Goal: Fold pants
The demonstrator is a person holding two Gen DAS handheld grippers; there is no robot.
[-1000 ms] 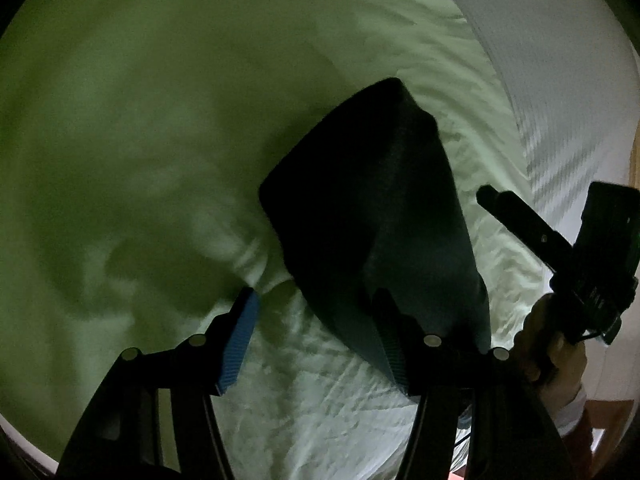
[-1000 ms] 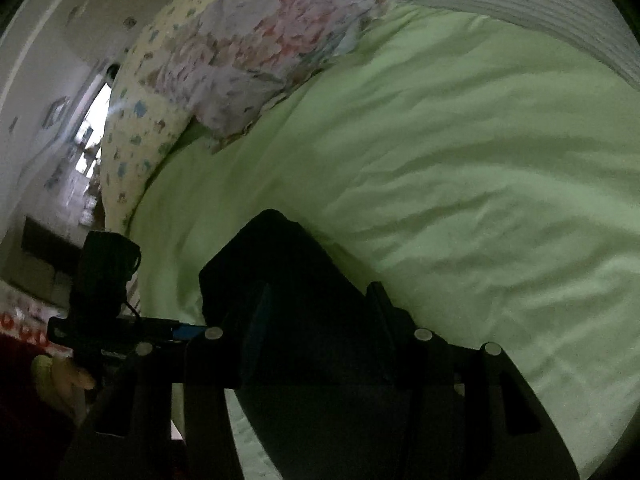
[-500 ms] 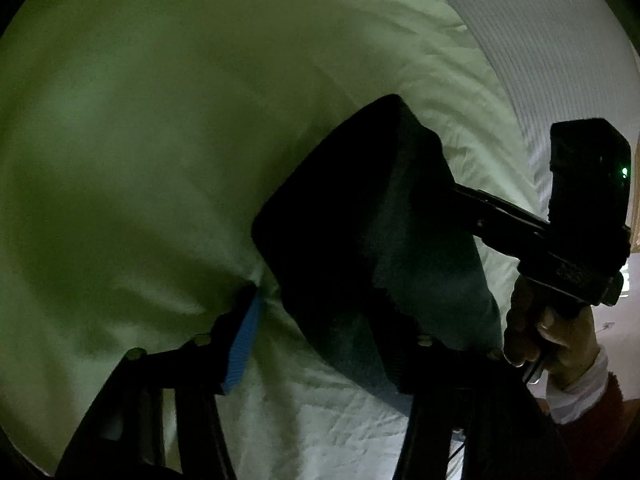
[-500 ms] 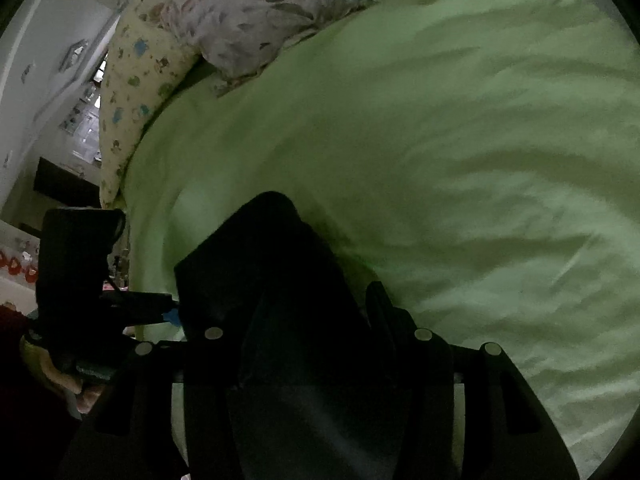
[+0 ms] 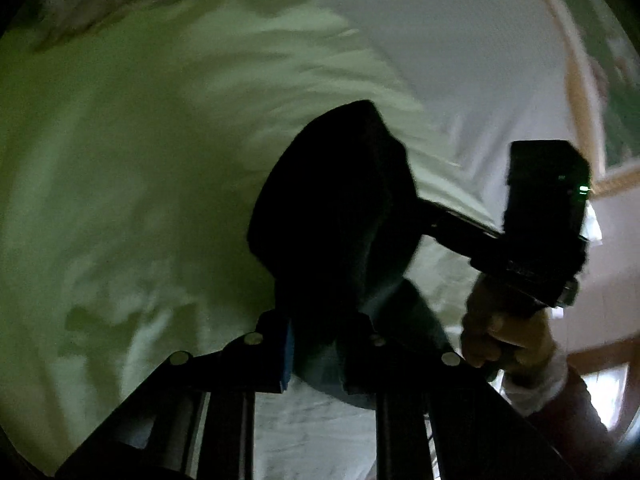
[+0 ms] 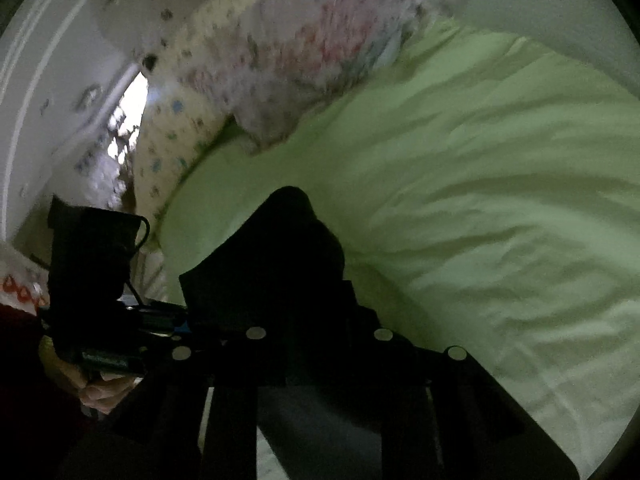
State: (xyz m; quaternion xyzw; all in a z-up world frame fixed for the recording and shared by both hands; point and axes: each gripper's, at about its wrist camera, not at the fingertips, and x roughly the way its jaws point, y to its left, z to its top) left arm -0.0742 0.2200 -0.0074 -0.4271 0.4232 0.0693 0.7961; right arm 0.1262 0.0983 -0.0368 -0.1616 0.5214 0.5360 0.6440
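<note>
- Left gripper (image 5: 316,344): jaws just closing, clamped on the dark pants (image 5: 336,208).
- Right gripper (image 6: 320,320): jaws also closing, pinching the same pants above the green bedsheet (image 6: 460,208).

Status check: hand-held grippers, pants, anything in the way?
Both hand-held grippers, left and right, just closed on the dark pants. Pants lifted off the green bedsheet. Nothing in the way.

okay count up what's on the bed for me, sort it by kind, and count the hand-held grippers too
Dark pants: 1
Patterned pillows: 2
Green bedsheet: 1
Hand-held grippers, left and right, both clamped on the pants: 2
Total: 6
</note>
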